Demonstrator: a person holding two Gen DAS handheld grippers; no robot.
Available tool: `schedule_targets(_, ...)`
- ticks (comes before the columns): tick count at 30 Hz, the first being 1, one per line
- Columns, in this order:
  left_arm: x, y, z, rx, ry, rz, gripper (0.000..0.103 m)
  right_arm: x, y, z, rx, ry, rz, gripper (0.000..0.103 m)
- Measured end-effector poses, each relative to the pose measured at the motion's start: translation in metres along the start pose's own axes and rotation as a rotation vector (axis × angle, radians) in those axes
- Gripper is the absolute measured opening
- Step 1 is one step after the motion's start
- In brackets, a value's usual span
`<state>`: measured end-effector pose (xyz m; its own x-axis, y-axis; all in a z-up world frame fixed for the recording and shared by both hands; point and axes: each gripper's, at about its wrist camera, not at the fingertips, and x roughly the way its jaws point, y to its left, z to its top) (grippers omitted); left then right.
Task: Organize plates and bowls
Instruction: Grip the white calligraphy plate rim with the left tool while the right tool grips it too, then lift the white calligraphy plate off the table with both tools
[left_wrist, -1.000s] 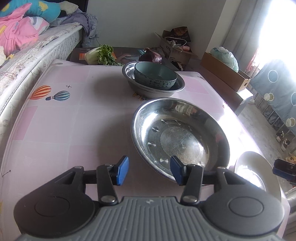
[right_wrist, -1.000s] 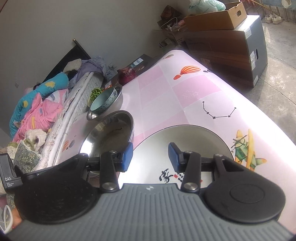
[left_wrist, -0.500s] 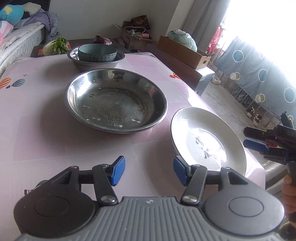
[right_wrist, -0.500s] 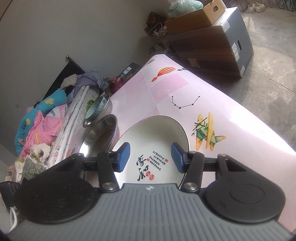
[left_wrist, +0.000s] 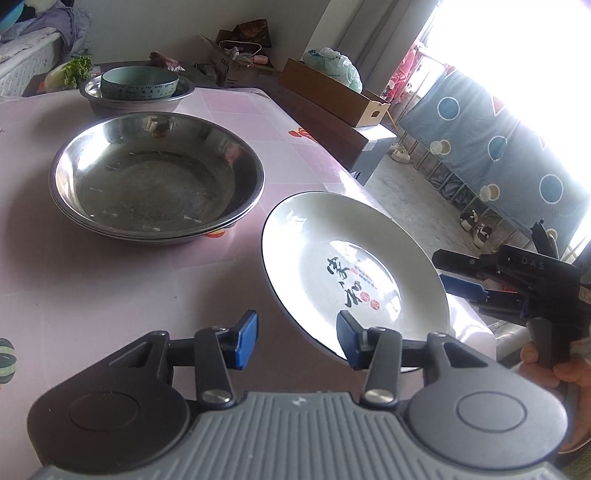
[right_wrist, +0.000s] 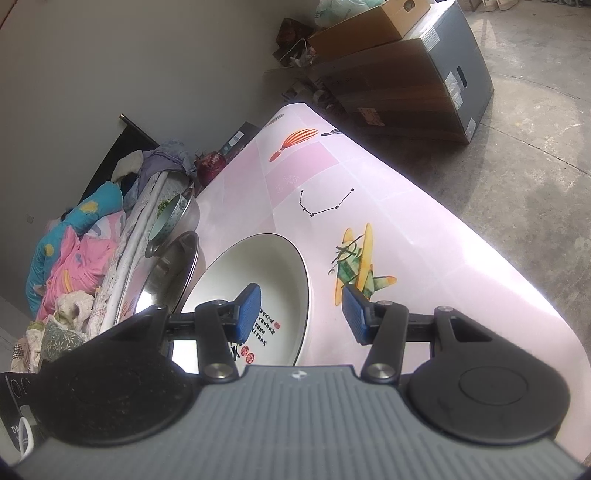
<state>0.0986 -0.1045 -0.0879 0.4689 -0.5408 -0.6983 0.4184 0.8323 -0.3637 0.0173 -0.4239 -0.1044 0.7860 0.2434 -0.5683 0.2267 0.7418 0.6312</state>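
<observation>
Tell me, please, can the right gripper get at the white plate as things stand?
Probably yes: the right gripper already hovers over the white plate rim, jaws closing on nothing, and no dish blocks that table edge.

The table lies bare on its near left part, open to a pass beside the wide steel basin. That basin and the white plate sit just beside each other, leaving only a narrow strip of pink cloth between their rims. Behind the basin a smaller steel bowl holding a teal bowl blocks the far edge. Right of the plate, the tabletop with the aeroplane print is free up to the table edge. Beyond it stand cardboard boxes; a bed borders the opposite side.
</observation>
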Motion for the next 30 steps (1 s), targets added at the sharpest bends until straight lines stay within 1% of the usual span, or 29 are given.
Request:
schedule_targets(2,0.004,0.0,0.001,-0.001,0.002,0.006,0.035,0.008,-0.001,0.002,-0.002,0.008,-0.006,0.039)
schedule_targets(3,0.006,0.0,0.001,-0.002,0.005,0.009,0.029,0.013,-0.002,0.003,-0.003,0.013,-0.011,0.037)
schedule_targets(4,0.009,-0.001,0.001,-0.004,0.01,0.01,0.026,0.018,-0.002,0.004,-0.002,0.019,-0.014,0.036)
schedule_targets(5,0.011,-0.001,0.001,-0.008,0.013,0.009,0.026,0.021,-0.003,0.005,-0.003,0.023,-0.012,0.031)
schedule_targets(8,0.016,0.0,0.003,-0.023,0.021,0.002,0.022,0.03,-0.001,0.006,-0.013,0.032,-0.006,0.025)
schedule_targets(10,0.017,0.0,0.004,-0.029,0.026,0.007,0.022,0.034,0.002,0.006,-0.016,0.045,0.004,0.021)
schedule_targets(11,0.017,-0.001,0.004,-0.025,0.027,0.009,0.021,0.036,0.005,0.006,-0.018,0.054,0.017,0.021)
schedule_targets(14,0.014,-0.002,0.001,-0.011,0.032,0.012,0.021,0.037,0.014,0.004,-0.062,0.058,-0.017,0.023)
schedule_targets(19,0.001,0.003,-0.004,-0.005,0.049,0.015,0.021,0.032,0.021,-0.006,-0.05,0.109,-0.01,0.023)
schedule_targets(25,-0.022,0.017,-0.018,0.0,0.07,0.029,0.02,0.02,0.035,-0.033,-0.05,0.159,0.011,0.025)
schedule_targets(30,-0.049,0.033,-0.034,-0.008,0.076,0.047,0.02,0.013,0.054,-0.058,-0.072,0.204,0.032,0.025)
